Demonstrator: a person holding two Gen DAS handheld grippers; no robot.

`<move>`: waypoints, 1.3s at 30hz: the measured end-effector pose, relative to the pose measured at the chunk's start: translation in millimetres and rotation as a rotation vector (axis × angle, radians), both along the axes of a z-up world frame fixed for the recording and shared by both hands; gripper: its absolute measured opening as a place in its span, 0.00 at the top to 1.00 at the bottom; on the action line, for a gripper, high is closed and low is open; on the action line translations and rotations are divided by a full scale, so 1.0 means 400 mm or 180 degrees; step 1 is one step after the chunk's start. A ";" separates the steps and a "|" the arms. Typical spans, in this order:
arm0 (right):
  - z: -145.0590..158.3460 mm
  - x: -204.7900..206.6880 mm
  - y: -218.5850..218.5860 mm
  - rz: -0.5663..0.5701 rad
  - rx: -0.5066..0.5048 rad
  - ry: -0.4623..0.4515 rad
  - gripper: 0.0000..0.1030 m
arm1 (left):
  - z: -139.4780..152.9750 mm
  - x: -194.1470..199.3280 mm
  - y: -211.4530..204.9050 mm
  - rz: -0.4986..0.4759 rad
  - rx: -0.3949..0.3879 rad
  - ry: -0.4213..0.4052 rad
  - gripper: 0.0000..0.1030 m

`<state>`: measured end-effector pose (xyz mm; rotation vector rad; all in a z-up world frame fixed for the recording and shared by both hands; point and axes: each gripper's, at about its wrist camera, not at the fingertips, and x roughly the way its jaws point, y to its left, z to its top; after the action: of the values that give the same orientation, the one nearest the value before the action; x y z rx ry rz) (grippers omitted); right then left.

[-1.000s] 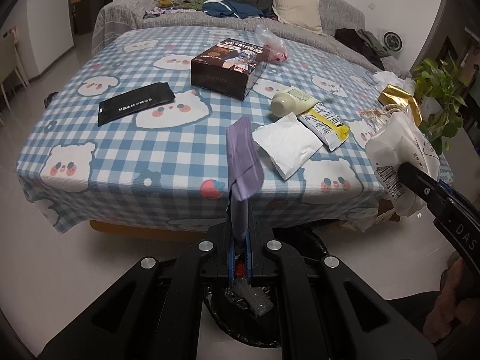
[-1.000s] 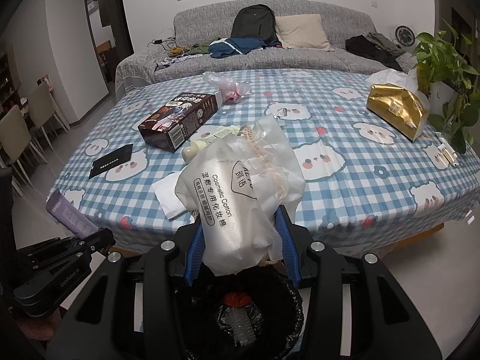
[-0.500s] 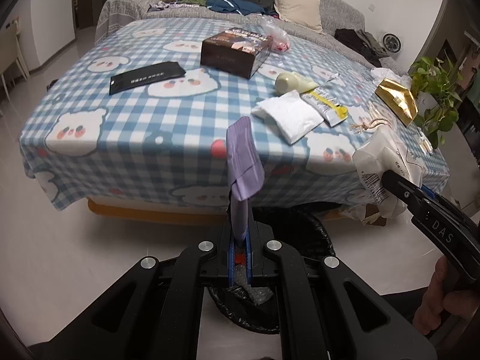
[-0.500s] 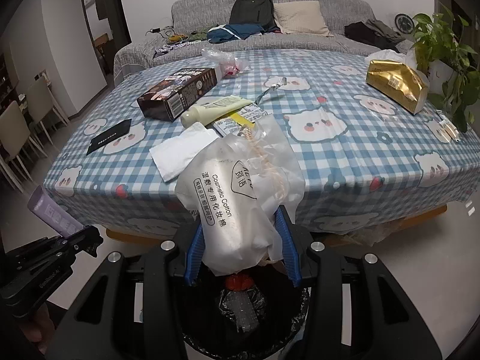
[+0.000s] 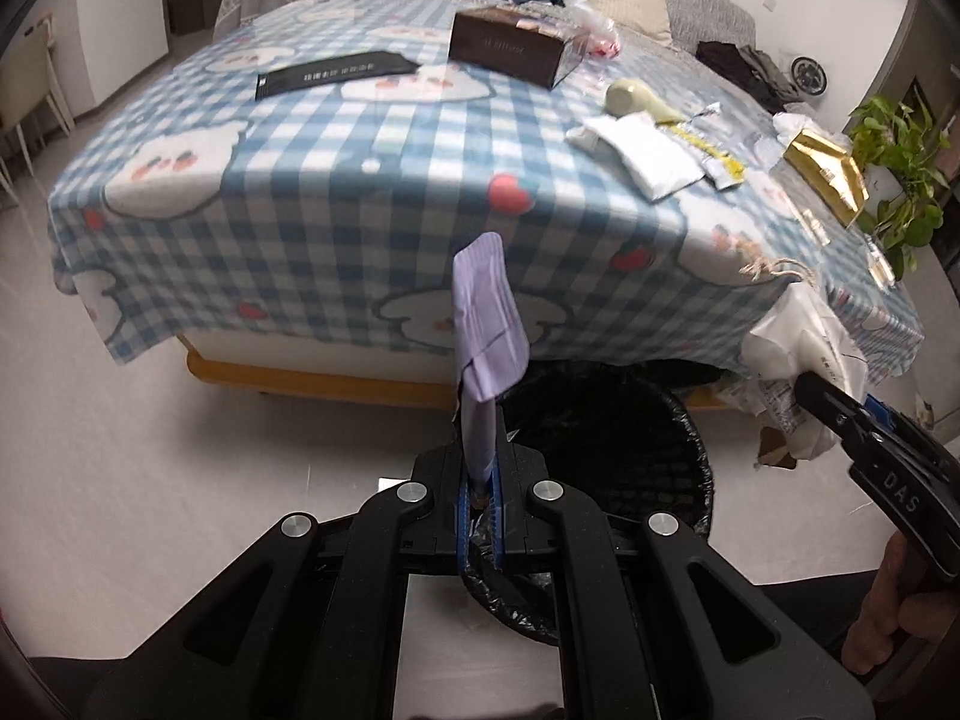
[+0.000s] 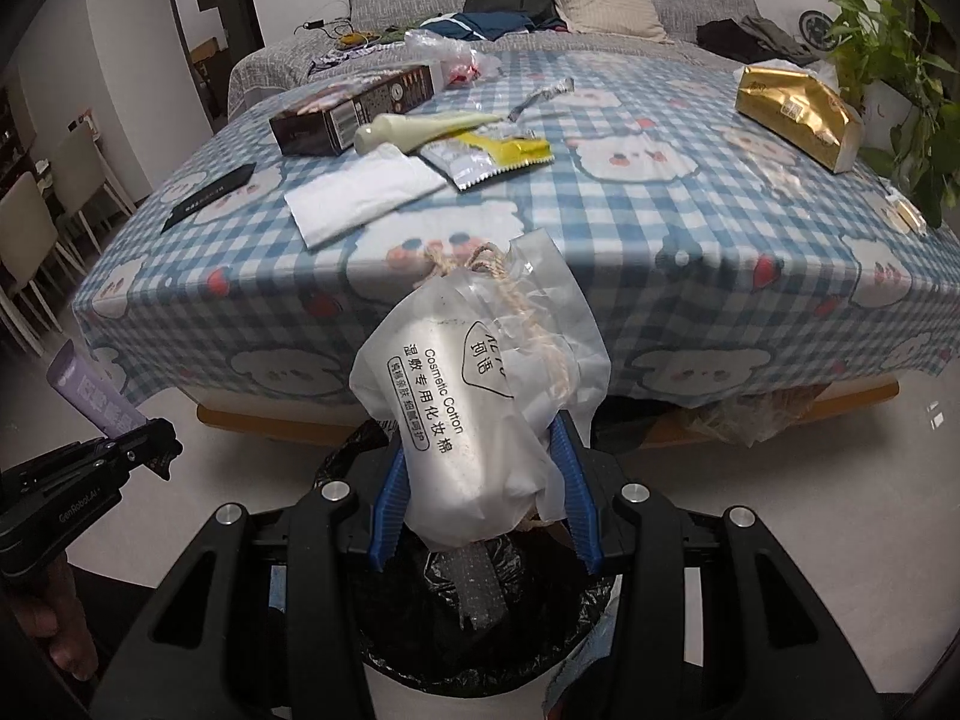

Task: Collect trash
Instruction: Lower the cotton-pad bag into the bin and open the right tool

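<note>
My left gripper (image 5: 480, 510) is shut on a thin purple wrapper (image 5: 489, 324) that stands up between its blue pads, just left of the black-lined trash bin (image 5: 606, 456). My right gripper (image 6: 483, 507) is shut on a white cosmetic-cotton bag (image 6: 474, 402) with a twine loop, held right over the bin (image 6: 480, 624), which has crumpled plastic inside. In the right wrist view the left gripper (image 6: 153, 456) with the purple wrapper (image 6: 90, 396) shows at the left. In the left wrist view the right gripper (image 5: 840, 414) and its bag (image 5: 798, 348) show at the right.
A table under a blue checked bear cloth (image 6: 600, 228) stands behind the bin, carrying a white pouch (image 6: 366, 192), a yellow sachet (image 6: 492, 159), a cream tube (image 6: 420, 126), a brown box (image 6: 354, 108), a black packet (image 6: 210, 195) and a gold pack (image 6: 792, 111). A potted plant (image 6: 900, 60) stands at right.
Both grippers have sunk with their loads toward the bin; the table top has risen in both views, and the bin now fills more of the lower frame.
</note>
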<state>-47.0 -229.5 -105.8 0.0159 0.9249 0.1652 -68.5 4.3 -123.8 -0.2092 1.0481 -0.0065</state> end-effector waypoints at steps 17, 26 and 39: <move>-0.160 0.013 0.000 0.0028 -0.0032 0.0360 0.58 | -0.175 0.035 0.009 0.0072 0.0076 0.0264 0.96; -0.237 0.032 0.030 0.0065 -0.0056 0.0510 0.58 | -0.239 0.056 0.020 0.0100 0.0035 0.0319 0.96; -0.294 0.029 0.078 0.0167 -0.0182 0.0612 0.52 | -0.272 0.045 0.023 0.0085 0.0069 0.0349 0.96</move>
<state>-35.2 -198.5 -223.3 -0.0462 1.1220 0.1882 -50.7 13.3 -232.8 -0.2056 1.1541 0.0409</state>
